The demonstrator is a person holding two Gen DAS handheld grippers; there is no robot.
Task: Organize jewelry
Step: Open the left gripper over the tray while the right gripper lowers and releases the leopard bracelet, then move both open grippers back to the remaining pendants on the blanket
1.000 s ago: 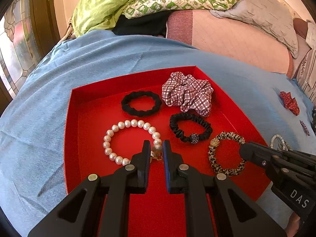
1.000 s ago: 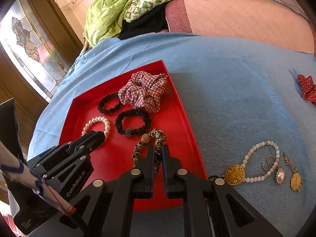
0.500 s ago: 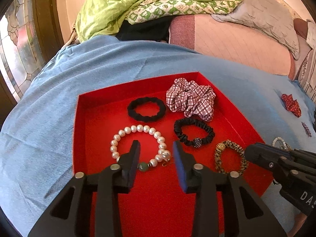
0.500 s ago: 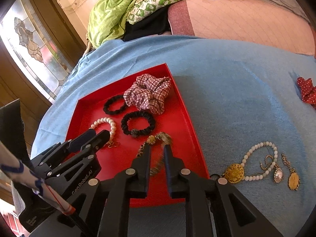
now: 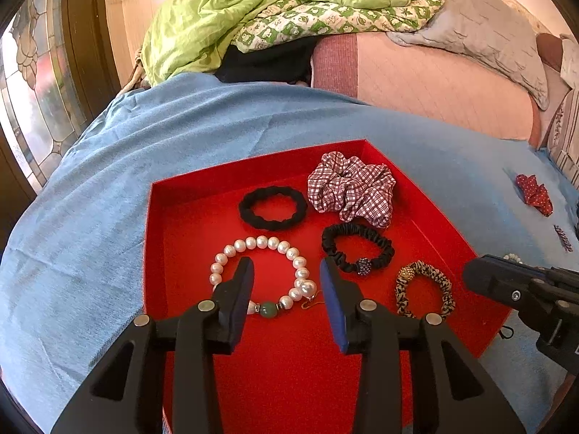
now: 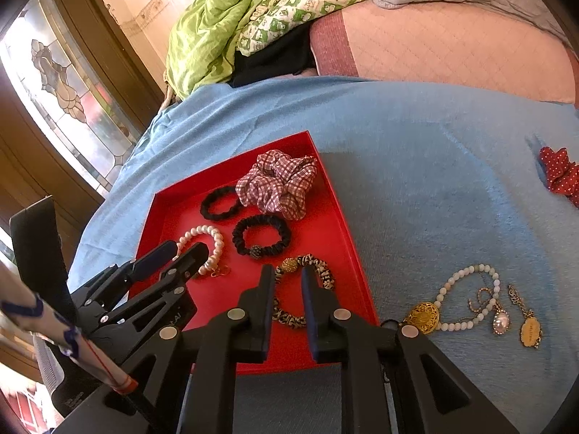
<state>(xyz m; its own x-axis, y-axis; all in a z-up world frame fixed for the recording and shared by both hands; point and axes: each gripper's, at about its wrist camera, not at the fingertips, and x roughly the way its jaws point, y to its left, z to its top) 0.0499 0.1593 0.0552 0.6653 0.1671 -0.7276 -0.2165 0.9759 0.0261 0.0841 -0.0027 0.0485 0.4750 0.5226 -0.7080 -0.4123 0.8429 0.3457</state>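
A blue blanket [image 6: 416,137] covers the bed, and on it sits the red tray [image 5: 155,253], already holding the pearl bracelet [image 5: 260,275] and leopard band [image 6: 307,293]. Both lie free. The left tongs [image 5: 286,278] and right tongs [image 6: 287,282] hover apart, holding nothing. I'd say the next move is reaching right for the beaded necklace [image 6: 466,300] on the blanket.

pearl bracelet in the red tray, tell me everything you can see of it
The pearl bracelet is a ring of glossy white beads with one green bead between small silver spacers and a thin gold charm at one side. It lies flat on the floor of the red tray, near its left wall, apart from the hair ties. The open left tongs hover over it; contact cannot be told.
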